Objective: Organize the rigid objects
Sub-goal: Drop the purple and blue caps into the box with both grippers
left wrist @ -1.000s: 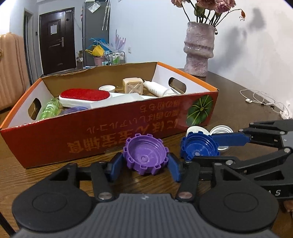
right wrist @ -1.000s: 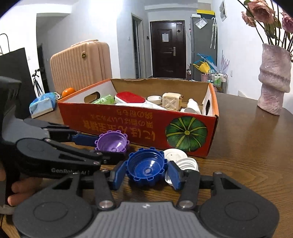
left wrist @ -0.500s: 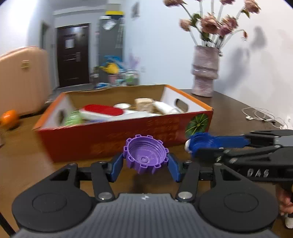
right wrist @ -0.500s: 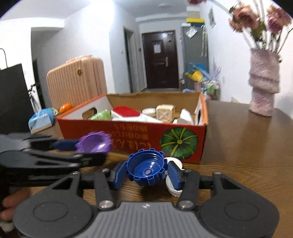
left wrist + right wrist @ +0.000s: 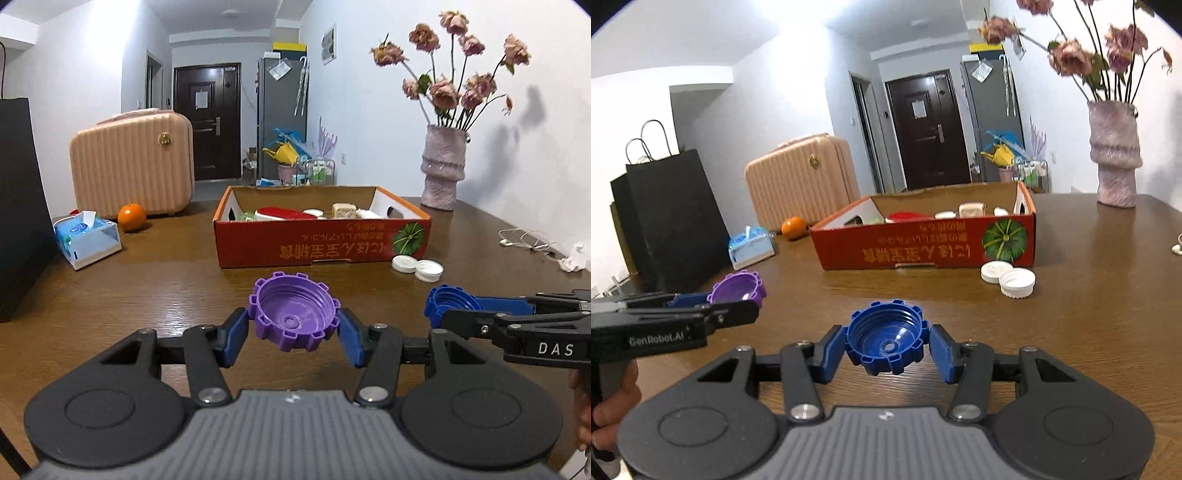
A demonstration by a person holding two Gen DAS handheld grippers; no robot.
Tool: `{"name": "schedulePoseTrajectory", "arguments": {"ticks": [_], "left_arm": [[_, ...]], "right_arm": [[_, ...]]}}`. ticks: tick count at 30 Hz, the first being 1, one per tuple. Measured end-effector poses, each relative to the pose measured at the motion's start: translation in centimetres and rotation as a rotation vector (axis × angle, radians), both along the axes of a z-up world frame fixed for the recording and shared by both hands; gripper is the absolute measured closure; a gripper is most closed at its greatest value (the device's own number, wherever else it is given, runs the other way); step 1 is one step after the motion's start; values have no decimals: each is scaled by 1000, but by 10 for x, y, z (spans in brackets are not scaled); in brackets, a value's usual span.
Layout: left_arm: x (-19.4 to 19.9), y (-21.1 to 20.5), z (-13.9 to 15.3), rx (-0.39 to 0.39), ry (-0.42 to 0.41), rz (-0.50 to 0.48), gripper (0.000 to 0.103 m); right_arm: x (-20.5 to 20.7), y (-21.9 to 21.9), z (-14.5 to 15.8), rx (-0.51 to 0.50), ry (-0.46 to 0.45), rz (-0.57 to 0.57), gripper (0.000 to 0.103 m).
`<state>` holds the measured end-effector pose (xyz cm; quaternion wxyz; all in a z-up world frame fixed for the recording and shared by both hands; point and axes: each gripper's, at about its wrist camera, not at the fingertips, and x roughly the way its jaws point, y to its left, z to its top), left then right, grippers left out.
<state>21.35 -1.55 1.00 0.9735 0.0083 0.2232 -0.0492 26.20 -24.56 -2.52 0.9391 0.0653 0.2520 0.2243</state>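
My left gripper [image 5: 294, 326] is clamping the purple cap [image 5: 293, 315], open side up, both blue pads pressing its toothed rim, and I'm holding it above the table [image 5: 147, 295]. My right gripper [image 5: 887, 341] is clamping the blue cap [image 5: 886, 336] the same way, mouth up. In the left view the right gripper is coming in from the right edge, so I'm seeing only part of the blue cap behind its near finger. In the right view the near finger of the left gripper is covering the lower part of the purple cap [image 5: 738, 288]; a hand [image 5: 613, 406] is showing at the left edge, mostly cut off. The box [image 5: 321, 240] is sitting well ahead of both caps, its print reading upside down to me. Its near wall is hiding most of the contents; I'm making out a red-topped item [image 5: 286, 213] and a beige cube [image 5: 343, 210], the rest too small to name. Two white lids [image 5: 417, 266] are lying just beside the box's near right corner, touching each other. A vase [image 5: 443, 166] is standing beyond the box, its flowers cut off at the top of the right view.
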Motion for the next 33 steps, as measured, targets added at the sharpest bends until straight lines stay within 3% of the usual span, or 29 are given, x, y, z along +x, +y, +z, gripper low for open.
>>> {"name": "schedulePoseTrajectory", "arguments": {"ticks": [9, 17, 23, 26, 30, 33], "left_arm": [[-3, 1, 2, -20, -17, -13, 49], [55, -10, 10, -27, -26, -65, 49], [146, -17, 31, -37, -28, -89, 49], [194, -8, 33, -38, 25, -71, 49], [248, 7, 26, -68, 108, -86, 49], [274, 7, 9, -33, 144, -95, 49]], "right_arm": [[-24, 2, 17, -13, -37, -8, 53], [1, 5, 12, -8, -8, 16, 53], [65, -3, 37, -26, -62, -31, 53], [109, -8, 49, -30, -64, -53, 53], [171, -11, 51, -63, -19, -64, 53], [211, -7, 42, -81, 29, -59, 53]]}}
